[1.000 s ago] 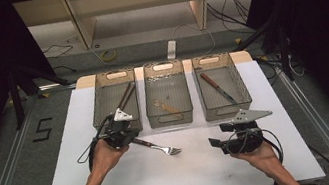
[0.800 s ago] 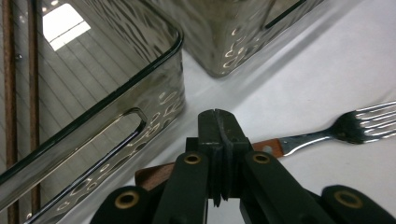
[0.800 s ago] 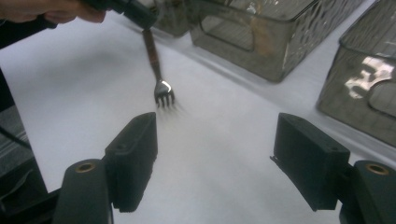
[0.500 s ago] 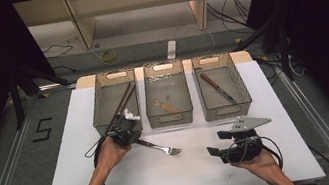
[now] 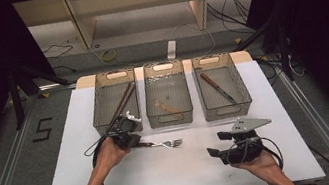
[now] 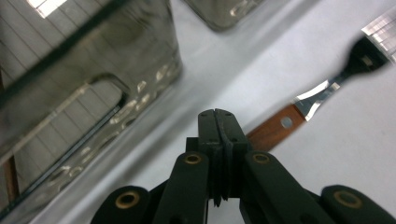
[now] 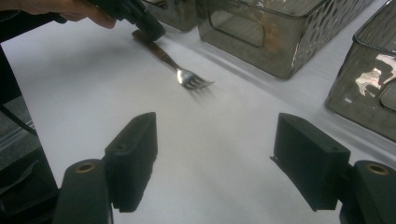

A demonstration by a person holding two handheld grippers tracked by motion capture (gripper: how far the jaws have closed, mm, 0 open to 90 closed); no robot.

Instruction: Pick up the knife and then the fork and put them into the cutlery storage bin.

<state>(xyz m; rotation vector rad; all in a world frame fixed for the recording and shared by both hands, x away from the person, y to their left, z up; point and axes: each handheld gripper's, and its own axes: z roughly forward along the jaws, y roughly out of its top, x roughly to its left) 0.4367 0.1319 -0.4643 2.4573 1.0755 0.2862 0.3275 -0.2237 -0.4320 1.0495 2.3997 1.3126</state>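
Note:
A fork (image 5: 163, 144) with a wooden handle and steel tines lies level over the white table (image 5: 166, 178), in front of the left and middle bins. My left gripper (image 5: 135, 142) is at the handle's end, and its jaws look pressed together. In the left gripper view (image 6: 215, 116) the fork's handle (image 6: 280, 126) runs out from behind the right jaw. The right gripper view shows the fork (image 7: 184, 74) with a faint shadow under its tines. My right gripper (image 5: 217, 144) stands open near the front right, jaws wide (image 7: 219, 158), nothing between them.
Three clear bins stand in a row at the back. The left bin (image 5: 96, 109) holds dark chopsticks (image 5: 123, 102), the middle bin (image 5: 147, 100) a small wooden piece (image 5: 167, 106), and the right bin (image 5: 243, 89) a knife (image 5: 217, 88). Cables trail from both grippers.
My left gripper and the fork have shifted slightly right and toward the bins together. My right gripper has drawn a little closer to the front edge.

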